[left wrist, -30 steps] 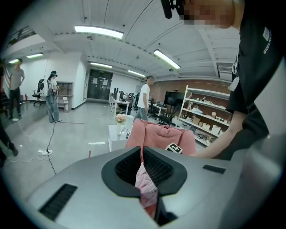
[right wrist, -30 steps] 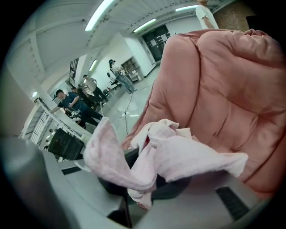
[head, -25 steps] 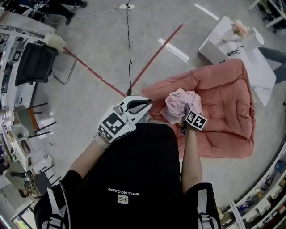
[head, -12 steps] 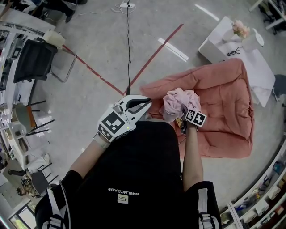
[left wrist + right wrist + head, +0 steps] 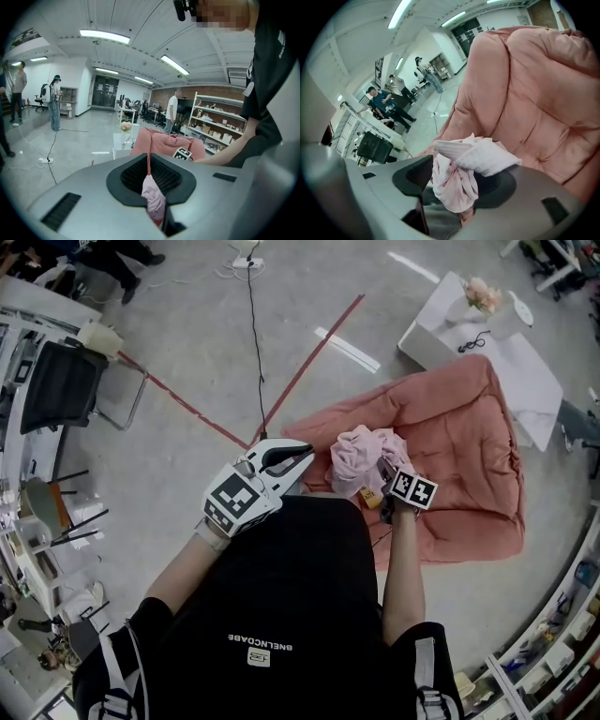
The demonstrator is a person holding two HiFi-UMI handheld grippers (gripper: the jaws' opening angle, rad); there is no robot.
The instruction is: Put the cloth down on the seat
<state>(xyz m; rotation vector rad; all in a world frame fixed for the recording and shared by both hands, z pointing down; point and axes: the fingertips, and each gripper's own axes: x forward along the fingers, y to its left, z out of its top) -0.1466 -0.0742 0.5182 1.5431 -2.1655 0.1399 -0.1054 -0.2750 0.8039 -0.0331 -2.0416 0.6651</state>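
The pale pink cloth [image 5: 361, 457] is bunched over the near left edge of the salmon cushioned seat [image 5: 459, 442]. My right gripper [image 5: 382, 476] is right against it, its marker cube toward me. In the right gripper view the jaws are opening. The cloth [image 5: 454, 183] lies loose between them, not pinched, with the seat [image 5: 534, 93] close behind. My left gripper [image 5: 298, 457] hovers just left of the cloth, apart from it. Its jaws leave only a narrow slit, through which the cloth [image 5: 153, 199] and the seat [image 5: 164, 143] show.
A white low table [image 5: 441, 334] with a flower vase stands beyond the seat. Red tape lines [image 5: 309, 357] and a black cable [image 5: 255, 343] cross the concrete floor. A black chair [image 5: 56, 381] stands far left and shelves [image 5: 553, 652] at lower right. People [image 5: 54, 101] stand in the distance.
The right gripper's jaws have spread and the cloth has loosened, sagging a little lower and to the left over the seat edge. The left gripper has stayed put.
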